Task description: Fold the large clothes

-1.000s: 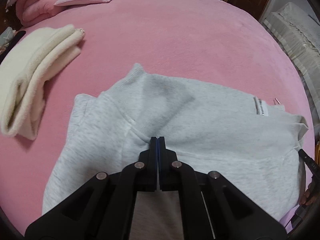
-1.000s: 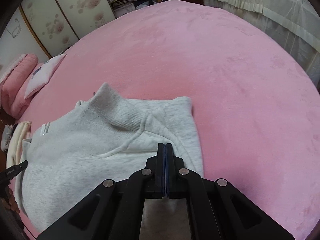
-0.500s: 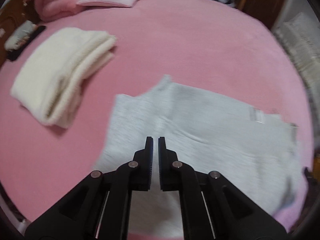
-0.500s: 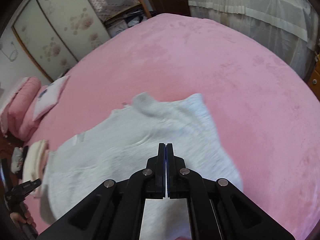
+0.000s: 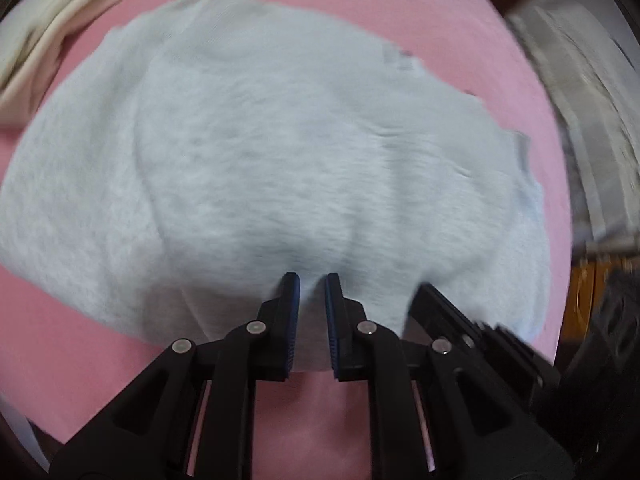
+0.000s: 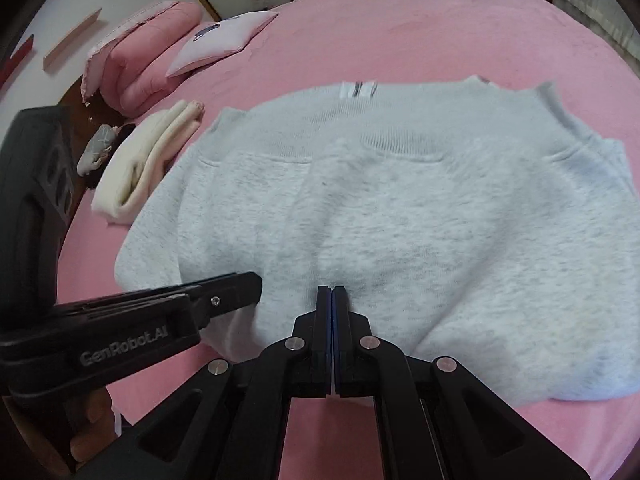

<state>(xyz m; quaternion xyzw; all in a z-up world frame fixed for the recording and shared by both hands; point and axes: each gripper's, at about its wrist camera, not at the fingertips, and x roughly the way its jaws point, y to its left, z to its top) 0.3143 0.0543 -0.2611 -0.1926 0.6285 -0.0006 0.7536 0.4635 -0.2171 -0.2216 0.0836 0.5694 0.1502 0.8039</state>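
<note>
Left wrist view smeared throughout by motion blur. Grey sweatshirt [image 5: 304, 152]: weave and label unreadable. Cream folded garment [image 5: 60, 28] cut off at top-left edge. Dark shape at right edge too blurred to identify. Sweatshirt's near hem hidden behind right gripper [image 6: 332, 290].

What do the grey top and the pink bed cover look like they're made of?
Grey top: seems a heathered cotton-blend fleece knit, matte, with ribbed bands along its far edge. Pink bed cover: looks like short-pile plush or velour, matte, with faint brushed marks; the exact fibre cannot be told.
</note>
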